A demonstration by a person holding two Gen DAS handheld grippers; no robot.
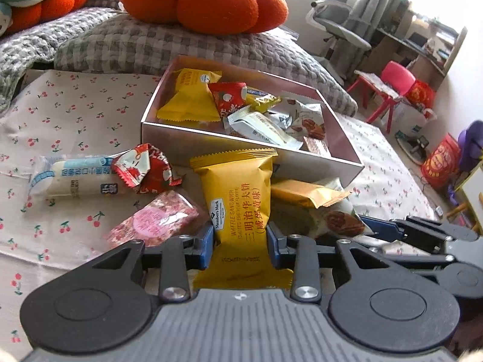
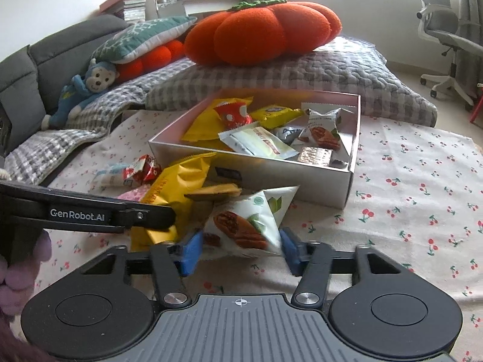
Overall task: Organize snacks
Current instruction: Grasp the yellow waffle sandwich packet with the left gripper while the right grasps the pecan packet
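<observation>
Evidently both jaws had clamped: the left gripper [image 1: 240, 238] on the yellow waffle packet [image 1: 238, 205], the right gripper [image 2: 238, 249] on the pecan packet [image 2: 244, 223]; each wanted lifting clear over the box [image 2: 256, 175] wall.

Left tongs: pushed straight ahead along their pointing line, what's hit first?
Likely the near wall of the white box. The left tongs are shut on the yellow waffle sandwich packet, whose top already reaches it; depth unclear.

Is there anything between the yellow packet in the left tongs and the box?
Only the box's near wall rises between them; the yellow packet leans against it, held in the left tongs, and must be lifted over.
</observation>
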